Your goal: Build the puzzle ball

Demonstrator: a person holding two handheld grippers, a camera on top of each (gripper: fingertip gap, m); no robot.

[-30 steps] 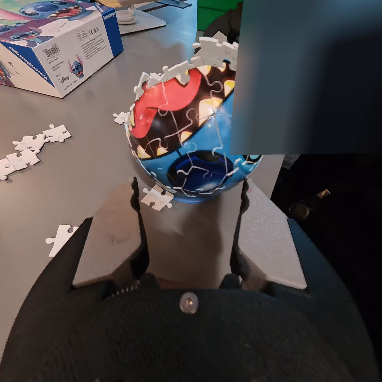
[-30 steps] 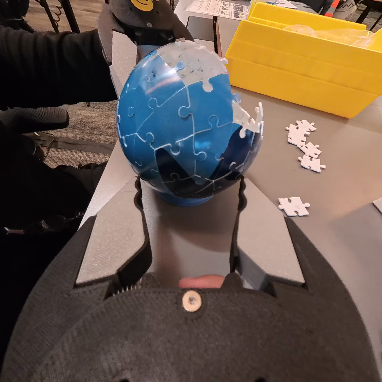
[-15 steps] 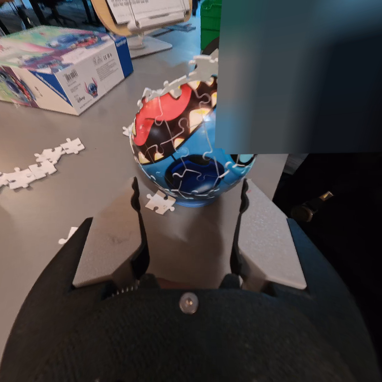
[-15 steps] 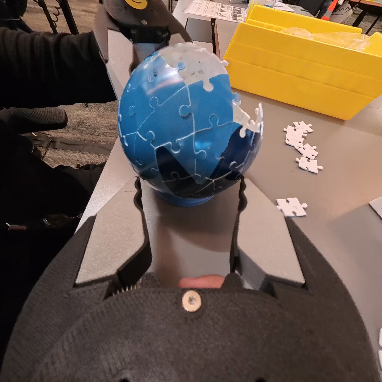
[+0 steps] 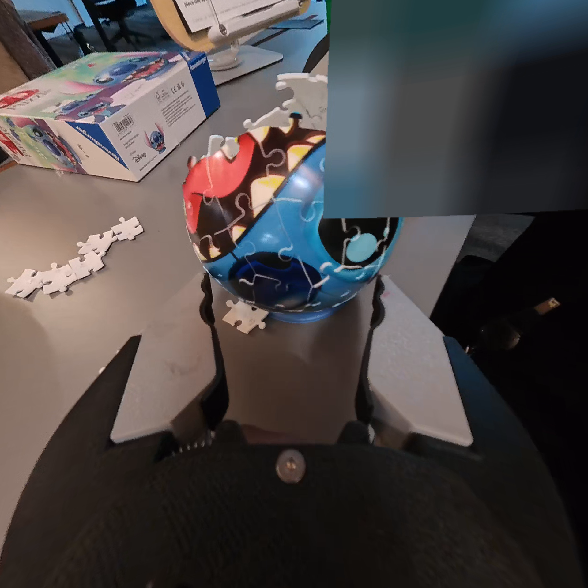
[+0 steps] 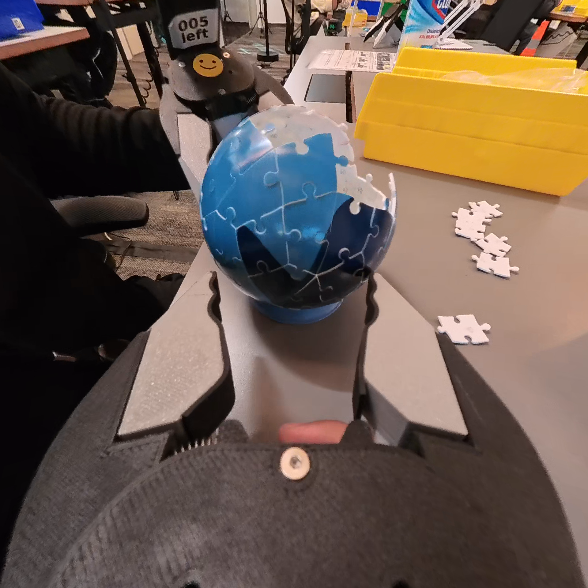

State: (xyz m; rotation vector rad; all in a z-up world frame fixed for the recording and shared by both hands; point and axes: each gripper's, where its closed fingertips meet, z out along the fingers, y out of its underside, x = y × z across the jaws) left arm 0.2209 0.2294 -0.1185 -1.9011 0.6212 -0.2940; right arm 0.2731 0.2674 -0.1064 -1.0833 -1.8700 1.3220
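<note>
The partly built puzzle ball [image 5: 270,229] stands on a blue ring base near the grey table's edge, its top open with a jagged white rim. It shows a red and black mouth in the left wrist view and plain blue in the right wrist view [image 6: 286,222]. My left gripper [image 5: 291,286] is open and empty just in front of the ball. My right gripper [image 6: 291,286] is open and empty on the opposite side, its fingers flanking the base. One loose white piece [image 5: 245,315] lies by the base. The left gripper also shows behind the ball in the right wrist view [image 6: 206,95].
Several loose white pieces lie on the table [image 5: 76,261], also seen in the right wrist view [image 6: 483,235], with one nearer [image 6: 463,329]. The puzzle box [image 5: 105,117] lies at the back left. A yellow bin [image 6: 477,133] stands behind. The table edge [image 6: 191,280] runs beside the ball. Between my left fingertips and the loose white piece [image 5: 245,315] there is roughly 6 centimeters.
The left gripper has drawn back and swung, so the ball's eye side shows more and the box shows fuller. The right gripper has pulled back slightly. Both stay open.
</note>
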